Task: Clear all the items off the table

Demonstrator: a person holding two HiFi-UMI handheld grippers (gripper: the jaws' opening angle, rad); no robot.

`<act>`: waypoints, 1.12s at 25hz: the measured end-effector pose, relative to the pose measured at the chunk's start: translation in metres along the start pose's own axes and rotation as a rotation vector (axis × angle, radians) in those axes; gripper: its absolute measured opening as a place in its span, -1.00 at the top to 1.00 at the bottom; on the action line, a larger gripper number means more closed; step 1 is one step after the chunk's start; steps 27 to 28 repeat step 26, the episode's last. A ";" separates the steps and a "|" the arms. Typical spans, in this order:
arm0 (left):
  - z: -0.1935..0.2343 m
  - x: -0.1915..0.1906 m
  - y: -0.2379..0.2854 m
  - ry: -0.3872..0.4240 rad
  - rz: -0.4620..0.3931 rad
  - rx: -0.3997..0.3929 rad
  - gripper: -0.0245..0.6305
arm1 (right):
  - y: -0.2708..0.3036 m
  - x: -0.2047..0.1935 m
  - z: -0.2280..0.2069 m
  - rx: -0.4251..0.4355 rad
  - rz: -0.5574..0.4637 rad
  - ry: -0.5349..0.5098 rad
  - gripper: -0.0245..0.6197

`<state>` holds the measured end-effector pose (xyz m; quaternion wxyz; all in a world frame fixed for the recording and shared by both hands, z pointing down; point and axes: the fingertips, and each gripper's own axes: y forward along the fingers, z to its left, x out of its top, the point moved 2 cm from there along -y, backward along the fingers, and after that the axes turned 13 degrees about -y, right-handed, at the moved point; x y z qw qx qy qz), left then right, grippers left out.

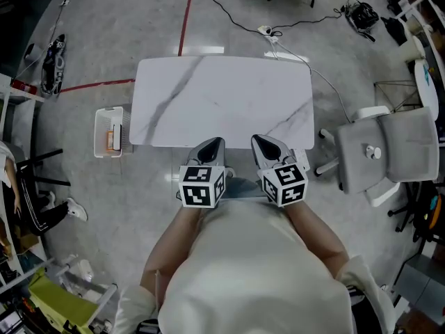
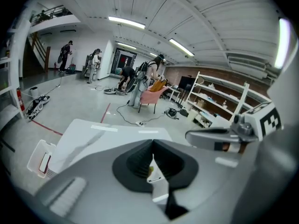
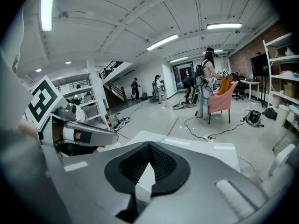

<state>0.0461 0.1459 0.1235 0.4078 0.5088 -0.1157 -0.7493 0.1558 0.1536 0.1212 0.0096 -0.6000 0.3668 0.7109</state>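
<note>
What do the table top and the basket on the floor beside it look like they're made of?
Table top: white, smooth, with grey veins, so marble or a marble-look laminate; the pictures don't show which. Basket: white with a thin rounded rim, probably moulded plastic.

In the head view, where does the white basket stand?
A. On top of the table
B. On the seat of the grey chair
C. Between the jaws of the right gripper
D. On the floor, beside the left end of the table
D: the basket sits on the floor just off the left end of the table, apart from both grippers.
</note>
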 end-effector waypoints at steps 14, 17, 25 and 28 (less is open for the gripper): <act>-0.018 -0.002 0.003 0.040 0.016 -0.033 0.90 | -0.008 0.001 0.003 -0.001 -0.032 -0.016 0.93; -0.016 -0.002 0.002 0.036 0.012 -0.033 0.90 | -0.007 0.003 0.003 -0.006 -0.039 -0.017 0.93; -0.004 0.003 -0.002 0.003 -0.001 -0.023 0.90 | -0.001 0.007 0.006 -0.007 -0.046 -0.027 0.93; -0.003 0.004 -0.003 -0.002 -0.003 -0.021 0.90 | 0.000 0.008 0.006 -0.006 -0.047 -0.028 0.93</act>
